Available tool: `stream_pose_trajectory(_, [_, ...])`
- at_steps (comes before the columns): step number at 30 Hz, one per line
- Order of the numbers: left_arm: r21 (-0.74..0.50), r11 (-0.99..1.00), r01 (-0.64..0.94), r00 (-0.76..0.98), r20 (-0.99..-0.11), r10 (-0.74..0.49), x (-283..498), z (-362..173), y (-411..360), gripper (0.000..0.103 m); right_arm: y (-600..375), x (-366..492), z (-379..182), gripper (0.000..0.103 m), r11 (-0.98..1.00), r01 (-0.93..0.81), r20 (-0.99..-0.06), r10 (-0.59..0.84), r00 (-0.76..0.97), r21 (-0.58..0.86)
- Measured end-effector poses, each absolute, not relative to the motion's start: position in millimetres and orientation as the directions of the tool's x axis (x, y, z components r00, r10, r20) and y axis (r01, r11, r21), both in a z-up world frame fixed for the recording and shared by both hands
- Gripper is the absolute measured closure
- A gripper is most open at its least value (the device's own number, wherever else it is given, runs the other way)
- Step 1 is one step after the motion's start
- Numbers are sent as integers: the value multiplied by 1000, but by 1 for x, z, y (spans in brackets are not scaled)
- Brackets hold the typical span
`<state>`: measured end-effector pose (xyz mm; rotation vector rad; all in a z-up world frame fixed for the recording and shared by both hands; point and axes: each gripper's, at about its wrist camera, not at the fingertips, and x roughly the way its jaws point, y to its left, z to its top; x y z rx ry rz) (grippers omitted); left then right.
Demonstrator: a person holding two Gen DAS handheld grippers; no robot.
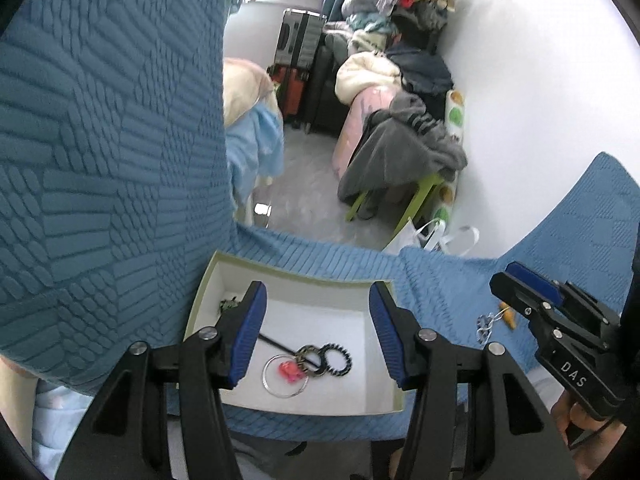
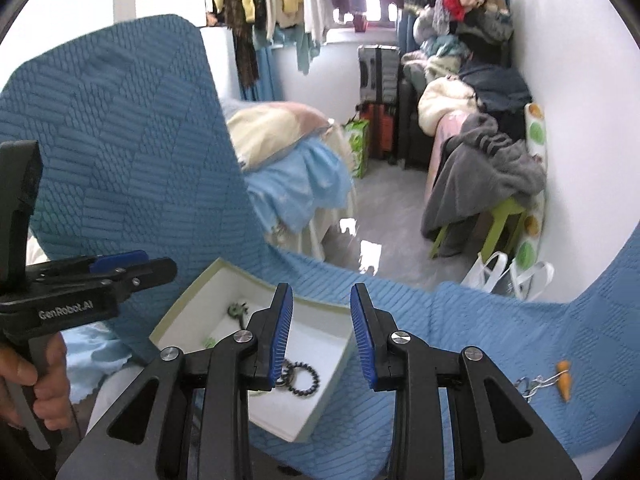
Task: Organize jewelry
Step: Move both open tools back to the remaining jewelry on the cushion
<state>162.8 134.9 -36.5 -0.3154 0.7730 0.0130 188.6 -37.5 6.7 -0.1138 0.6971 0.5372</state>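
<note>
- Left gripper [image 1: 316,336] hangs over the box [image 1: 280,276] with its jaws spread wide and nothing between them.
- Its blue pads [image 1: 250,334] frame the box floor.
- Right gripper [image 2: 322,340] has its jaws parted too, holding nothing; it sits over the box's right wall and the blue cover [image 2: 420,320].
- In the left view the right gripper [image 1: 520,284] shows from the side at far right, above the cover; its gap cannot be read from there.
- The box [image 2: 192,300] is white inside with a pale green rim, resting on the cover.
- Near the box's near side lie a silver hoop [image 1: 285,376], a pink charm [image 1: 291,372] inside the hoop, a patterned ring [image 1: 310,358] and a dark beaded ring [image 1: 338,360], the rings touching one another.
- A dark pin [image 1: 276,344] runs from the rings toward the left pad.
- A green piece [image 1: 229,304] lies in the far left corner of the box.
- Outside the box, to its right on the cover, lies a silver chain [image 2: 534,384] with an orange pendant [image 2: 565,380].
</note>
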Motion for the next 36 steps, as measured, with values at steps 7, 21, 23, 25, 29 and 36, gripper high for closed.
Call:
stream_pose_trajectory(7, [-276,954,-114,746,-658,-101,164,-25,113,49,-64,187,11,75,871,-486,-615,421,667,69])
stream_pose_trajectory(21, [-283,957,-68,786,-605,-124,173,-18,57,49,-128,180,12,75,895,-441,-563,398,724,65])
stream_pose_trajectory(23, [-297,952,-67,793,-595,-129,174,-20,51,49,-135,178,9,75,892,-449,-560,401,725,59])
stream_pose_trajectory(25, [-314,948,-60,802,-580,-142,176,-25,43,49,-144,178,4,75,894,-444,-558,398,728,58])
stream_pose_trajectory(29, [-338,940,-43,792,-585,-174,182,-38,22,49,-169,180,-9,75,906,-419,-555,378,741,58])
stream_pose_trajectory(36, [-330,944,-4,763,-612,-210,196,-57,-23,49,-215,184,-26,75,933,-358,-561,308,769,21])
